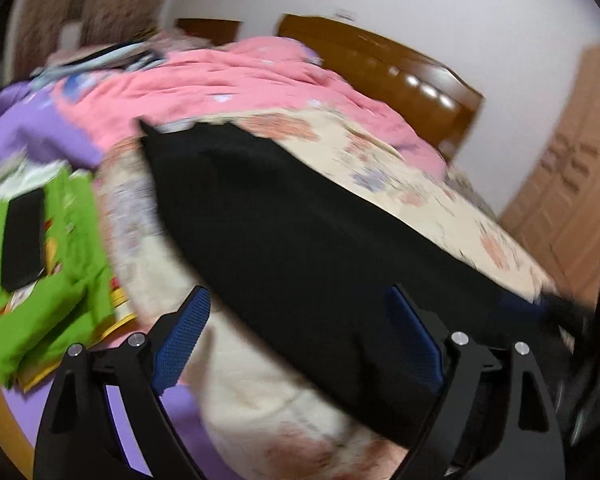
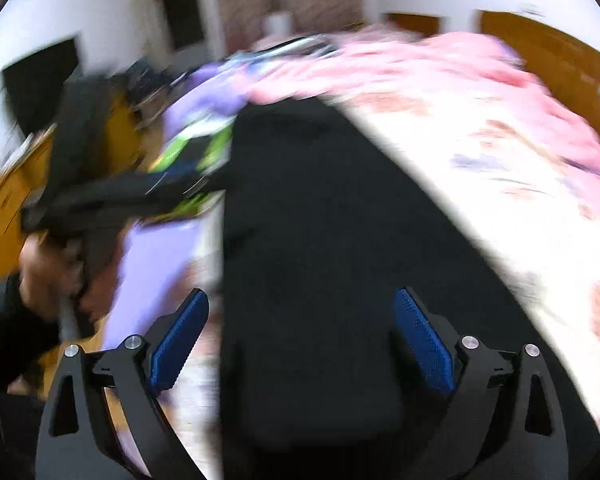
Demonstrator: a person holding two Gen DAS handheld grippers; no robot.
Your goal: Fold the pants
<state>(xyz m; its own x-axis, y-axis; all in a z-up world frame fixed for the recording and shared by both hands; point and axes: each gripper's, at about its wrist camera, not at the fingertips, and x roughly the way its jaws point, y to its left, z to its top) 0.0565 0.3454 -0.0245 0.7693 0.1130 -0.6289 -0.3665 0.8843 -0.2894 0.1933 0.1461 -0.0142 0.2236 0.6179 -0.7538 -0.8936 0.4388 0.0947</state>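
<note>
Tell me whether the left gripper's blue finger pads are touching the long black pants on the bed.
Cannot tell. In the left wrist view the left gripper is open over the black pants, but blur hides any gap or contact.

I can read no text, brand, number or sign in either view. The green packet (image 1: 60, 264) lying on the bed to the left of my left hand-held gripper (image 1: 300, 344) carries printed patches of red, yellow and white, but the blur smears them and I make out no letters. The dark flat object (image 1: 22, 240) resting on top of that packet shows a plain face with no marking I can read. From my right hand-held gripper (image 2: 302, 344), the same green packet (image 2: 204, 148) appears only as streaks of colour, so no wording shows there either.
</note>
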